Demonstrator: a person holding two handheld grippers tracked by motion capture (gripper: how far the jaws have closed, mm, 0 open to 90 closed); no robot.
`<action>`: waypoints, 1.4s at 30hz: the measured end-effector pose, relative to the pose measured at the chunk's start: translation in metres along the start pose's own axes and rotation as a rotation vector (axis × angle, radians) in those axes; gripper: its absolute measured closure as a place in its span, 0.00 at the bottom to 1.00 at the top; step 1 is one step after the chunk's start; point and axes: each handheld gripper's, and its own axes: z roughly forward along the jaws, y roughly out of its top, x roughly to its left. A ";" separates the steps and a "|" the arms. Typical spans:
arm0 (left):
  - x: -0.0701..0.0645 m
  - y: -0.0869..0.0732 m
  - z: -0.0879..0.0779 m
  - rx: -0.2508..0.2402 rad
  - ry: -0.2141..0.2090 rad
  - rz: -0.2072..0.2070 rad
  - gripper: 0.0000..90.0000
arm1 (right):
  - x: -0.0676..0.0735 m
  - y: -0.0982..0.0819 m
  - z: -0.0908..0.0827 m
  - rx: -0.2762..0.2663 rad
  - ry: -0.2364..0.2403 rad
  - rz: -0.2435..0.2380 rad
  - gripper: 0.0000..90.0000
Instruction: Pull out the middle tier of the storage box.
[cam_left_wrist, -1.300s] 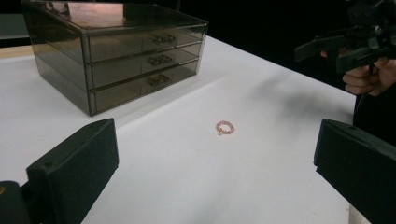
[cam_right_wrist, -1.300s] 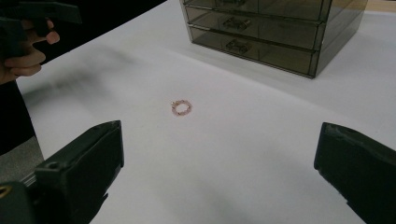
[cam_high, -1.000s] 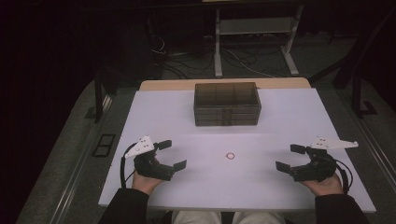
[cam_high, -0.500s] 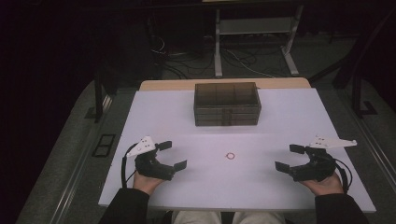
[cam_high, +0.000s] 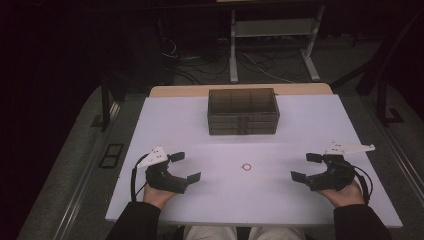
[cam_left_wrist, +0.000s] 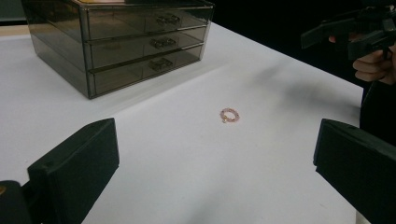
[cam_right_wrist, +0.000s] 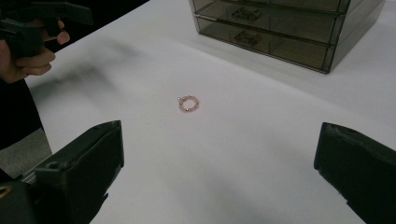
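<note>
With both your left hand-held gripper (cam_high: 186, 166) and right hand-held gripper (cam_high: 306, 166) spread wide, the small ring (cam_high: 246, 166) at frame centre may slide away if you pinch carelessly.

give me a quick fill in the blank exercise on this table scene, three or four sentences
1. The drawer unit at the far side of the table has ____ drawers stacked one above another.
2. The small pink beaded ring lies on the table between the two ____.
3. The left gripper and the right gripper both have their jaws ____.
4. All the drawers of the unit are ____.

Missing words: three; grippers; open; closed
</note>
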 end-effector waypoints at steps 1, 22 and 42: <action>0.000 0.000 0.000 0.000 0.000 0.000 0.00 | 0.000 0.000 0.000 0.000 0.000 0.000 0.01; 0.000 -0.002 0.000 0.003 0.003 0.001 0.00 | 0.009 0.031 0.014 0.029 0.045 -0.034 0.01; 0.000 -0.003 -0.001 -0.009 0.002 0.001 0.00 | 0.013 0.050 0.034 0.053 0.069 -0.050 0.01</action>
